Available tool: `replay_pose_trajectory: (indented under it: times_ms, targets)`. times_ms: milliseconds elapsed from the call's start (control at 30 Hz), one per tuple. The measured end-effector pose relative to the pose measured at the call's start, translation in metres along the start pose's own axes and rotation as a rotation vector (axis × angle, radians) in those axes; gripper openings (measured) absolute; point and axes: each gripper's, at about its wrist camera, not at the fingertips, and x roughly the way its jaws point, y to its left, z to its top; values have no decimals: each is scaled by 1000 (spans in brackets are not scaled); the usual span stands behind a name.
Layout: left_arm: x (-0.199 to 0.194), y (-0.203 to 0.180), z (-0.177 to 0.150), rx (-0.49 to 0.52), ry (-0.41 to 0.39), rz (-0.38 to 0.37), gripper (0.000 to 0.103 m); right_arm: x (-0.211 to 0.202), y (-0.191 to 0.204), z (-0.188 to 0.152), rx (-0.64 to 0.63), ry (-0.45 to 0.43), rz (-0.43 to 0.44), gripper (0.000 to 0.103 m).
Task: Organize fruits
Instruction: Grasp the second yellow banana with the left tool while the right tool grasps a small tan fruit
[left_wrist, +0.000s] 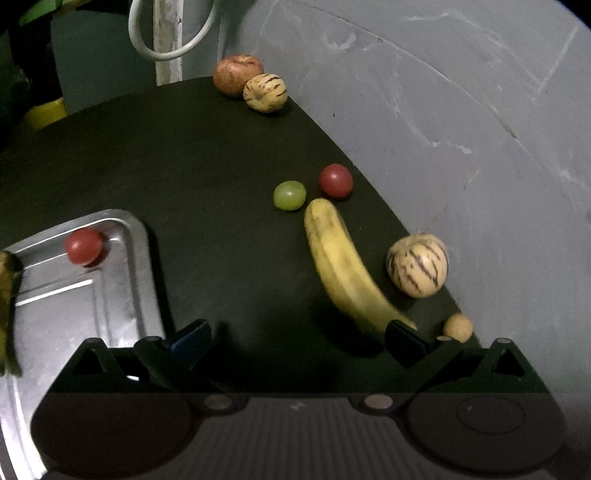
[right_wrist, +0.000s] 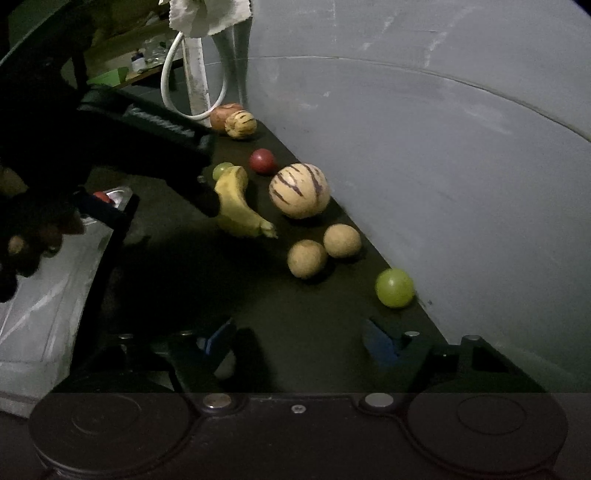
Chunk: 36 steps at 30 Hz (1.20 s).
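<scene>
Fruits are mostly unsorted at this stage. One red cherry tomato (left_wrist: 84, 246) lies inside the metal tray (left_wrist: 125, 280), near the tray's far corner; a yellow-brown object at the left frame edge of the left wrist view is also over the tray, but I cannot identify it. I judge the task to be in its early phase.

Remaining on the bench (left_wrist: 207, 155), along its wall-side edge:
- an apple (left_wrist: 236, 74) and a small striped melon (left_wrist: 265, 92), touching, at the far corner;
- a second red tomato (left_wrist: 335, 181) and a green grape (left_wrist: 289, 195), just beside the tip of the banana (left_wrist: 343, 266);
- a larger striped melon (right_wrist: 299, 191) between the banana and the wall;
- two tan round fruits (right_wrist: 307, 258), touching each other;
- a second green grape (right_wrist: 394, 287), nearest the right gripper.

The left gripper (left_wrist: 295, 341) holds nothing; its fingers (left_wrist: 192, 339) stand spread, with the banana's stem end just beside the right one. I take the banana as the likely next pick. The right gripper (right_wrist: 301, 341) is also spread and empty, low over bare bench.
</scene>
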Motion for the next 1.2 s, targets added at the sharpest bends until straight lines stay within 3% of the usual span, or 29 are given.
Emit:
replay_pose_trajectory:
  times_ms: [333,700,800,867,967,1200]
  targets:
    - [23,-8,14,-26,5,-7,102,22,7,17,4,-14,-14,62]
    - [32,-10,26,-27,14,-2,89,33,6,24,15,-27,-43,49]
    - [33,-12,30,-20,8,-11,79,33,5,23,17,-32,-48,44]
    - [32,-13,31,-22,8,-36,61,33,6,25,17,-33,-52,39]
    - [33,-18,33,-26,19,-67,45,34,6,24,16,-33,-54,34]
    - [32,-18,35,-31,27,-76,41,33,5,23,18,-34,-54,29]
